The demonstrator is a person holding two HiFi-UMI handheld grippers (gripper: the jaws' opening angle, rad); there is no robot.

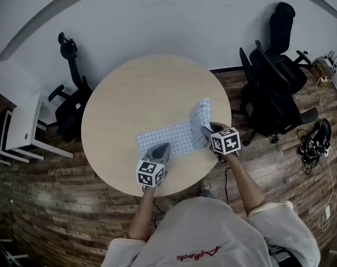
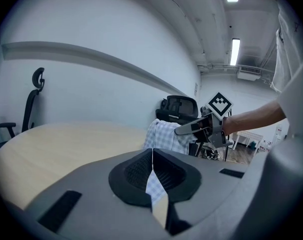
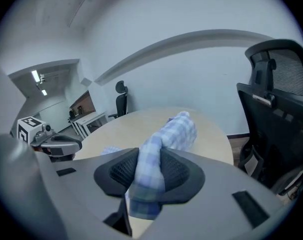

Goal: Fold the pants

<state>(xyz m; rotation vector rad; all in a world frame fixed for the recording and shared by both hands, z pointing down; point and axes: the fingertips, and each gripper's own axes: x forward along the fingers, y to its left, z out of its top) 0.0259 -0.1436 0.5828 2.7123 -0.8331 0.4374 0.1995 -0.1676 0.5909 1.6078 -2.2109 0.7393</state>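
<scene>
1. Two grippers sit closest, one in each of the person's hands: the left gripper (image 1: 162,149) and the right gripper (image 1: 204,129).
2. One pair of checked blue-and-white pants (image 1: 177,138) is on one round table (image 1: 146,88).
3. One black chair (image 1: 74,102) stands beyond the table on the left gripper's side. More black chairs (image 1: 271,88) cluster past the right gripper, but I cannot count them.
4. The left gripper (image 2: 152,164) has its jaws pressed together, pinching a thin edge of the pants (image 2: 164,136).
5. The right gripper (image 3: 149,171) has its jaws partly apart, clamped on a thick bunched fold of the pants (image 3: 179,131).
6. The pants stretch between the two grippers. From the left gripper's jaws they lie flat on the table and run toward the right gripper (image 2: 184,129).
7. At the right gripper, the cloth is raised off the table and humps up just ahead of its jaws.
</scene>
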